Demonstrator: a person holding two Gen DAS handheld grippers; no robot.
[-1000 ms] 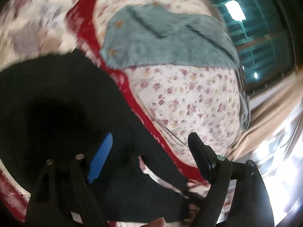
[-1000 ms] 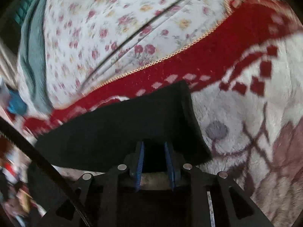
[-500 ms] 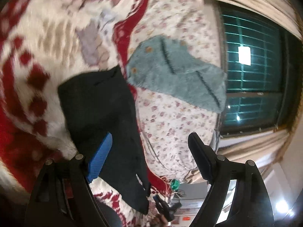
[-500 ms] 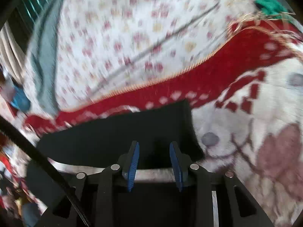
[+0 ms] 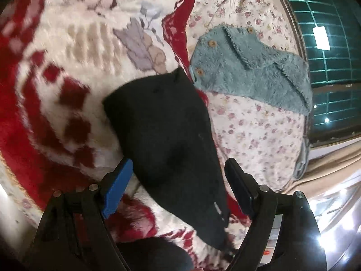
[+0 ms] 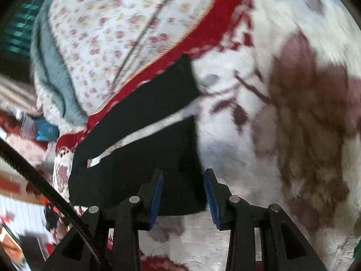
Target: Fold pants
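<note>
Left wrist view: the black pants (image 5: 167,135) lie folded on the red-and-white fleece blanket (image 5: 67,72), their far corner just short of the teal fleece jacket (image 5: 252,67) on the floral sheet (image 5: 255,131). A second ago the dark cloth filled the lower left of this view and ran between the fingers; now it lies as a compact wedge ahead of the left gripper (image 5: 178,178), whose jaws stand wide with nothing pinched, the blue pad (image 5: 117,187) clear of the fabric. The barred window (image 5: 327,45), barely seen earlier, is now in plain sight at the right.

Right wrist view: the right gripper (image 6: 182,189) held the pants edge between narrow jaws a second ago; the jaws have since parted and now stand moderately apart, no longer pressing the cloth. The near edge of the pants (image 6: 144,153) still lies between the fingers. More of the garment shows than before, with a strip of white blanket (image 6: 225,135) visible between two dark layers.
</note>
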